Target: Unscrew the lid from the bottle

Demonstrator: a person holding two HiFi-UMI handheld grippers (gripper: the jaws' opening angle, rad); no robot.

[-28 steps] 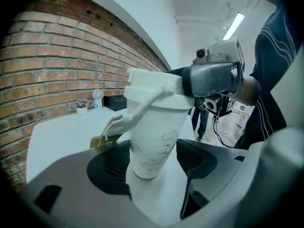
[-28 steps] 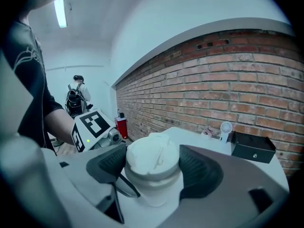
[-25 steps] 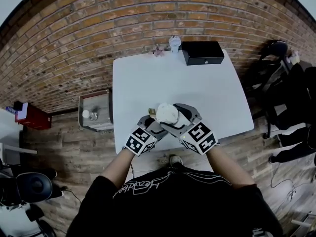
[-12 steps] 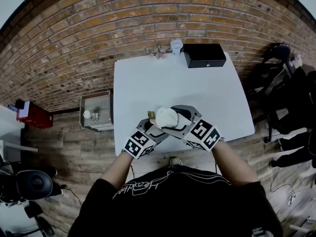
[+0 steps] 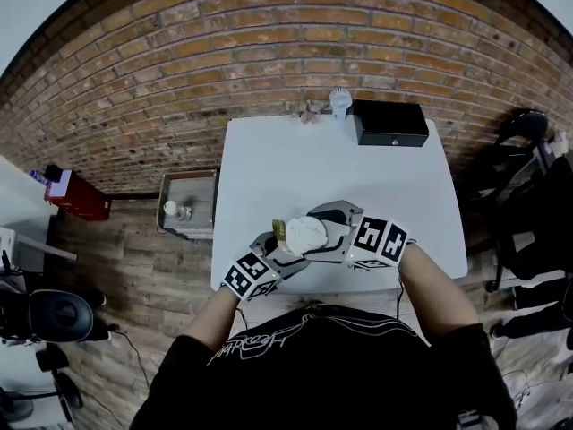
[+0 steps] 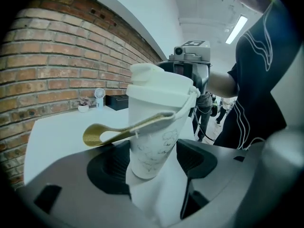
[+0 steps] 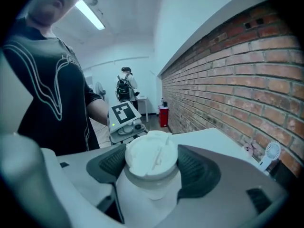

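Observation:
A white bottle [image 5: 303, 236] [image 6: 153, 141] stands over the near part of the white table [image 5: 358, 173]. It has a white lid [image 7: 151, 156] and a gold carry strap [image 6: 102, 136]. My left gripper [image 5: 279, 251] [image 6: 152, 161] comes from the left and is shut on the bottle's lower body, with a pad on each side. From the right, my right gripper [image 5: 324, 233] [image 7: 152, 167] is shut on the lid, its dark pads pressing both sides. In the head view the lid [image 5: 306, 233] shows between the two grippers.
A black box [image 5: 389, 124], a small white fan [image 5: 340, 101] and a small pink object [image 5: 309, 113] sit at the table's far edge by the brick wall. A metal crate [image 5: 188, 206] stands on the floor left of the table. Chairs with dark clothing [image 5: 537, 204] stand to the right.
The head view has shifted, so the table sits further right. My right gripper's marker cube has swung up and to the right around the lid. The left gripper still holds the bottle.

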